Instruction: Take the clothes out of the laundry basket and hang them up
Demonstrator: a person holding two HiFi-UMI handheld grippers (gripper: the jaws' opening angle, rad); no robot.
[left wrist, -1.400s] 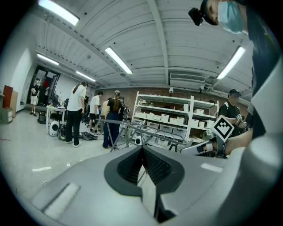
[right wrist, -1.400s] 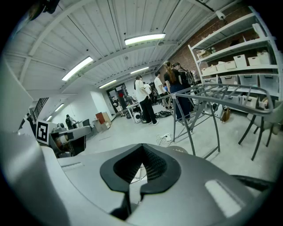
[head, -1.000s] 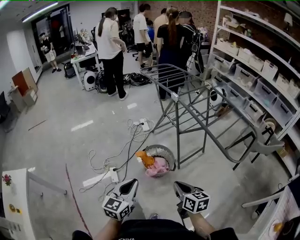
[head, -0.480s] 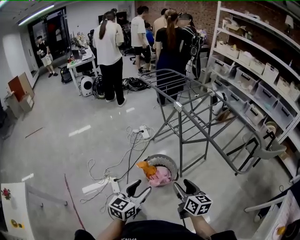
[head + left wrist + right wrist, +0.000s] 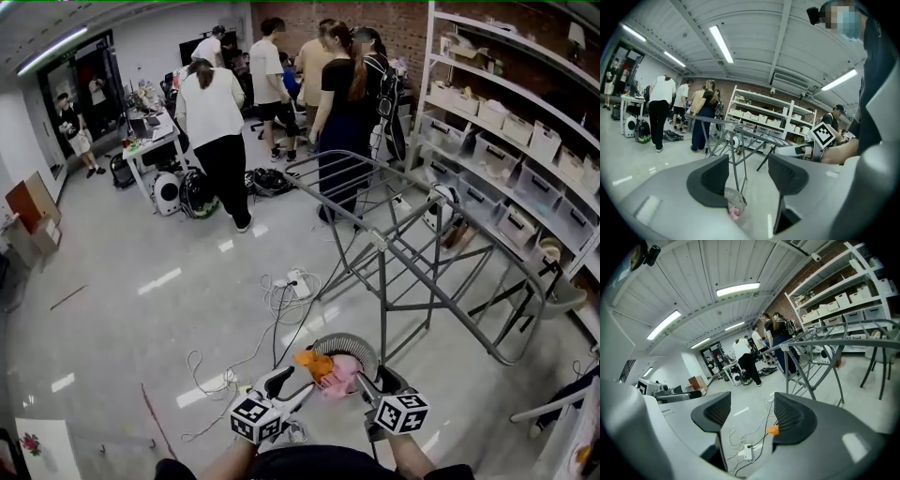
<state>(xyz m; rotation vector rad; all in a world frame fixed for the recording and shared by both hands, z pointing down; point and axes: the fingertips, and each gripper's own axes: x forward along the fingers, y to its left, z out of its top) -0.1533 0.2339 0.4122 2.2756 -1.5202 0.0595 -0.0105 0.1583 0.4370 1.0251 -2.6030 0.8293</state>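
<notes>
Rack close on your right
Your way down to the basket is open; the drying rack stands just behind it, cables lie left.

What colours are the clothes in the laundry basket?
Orange and pink; the clothes show best in the head view.

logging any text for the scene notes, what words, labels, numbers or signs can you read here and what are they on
No readable words or numbers in any view.
On the left marker cube, behind the left claw: a black-and-white square pattern, no letters.
On the right marker cube, behind the right claw: the same kind of pattern, no letters.
On the shelf bins: any labels are too small to read.
</notes>
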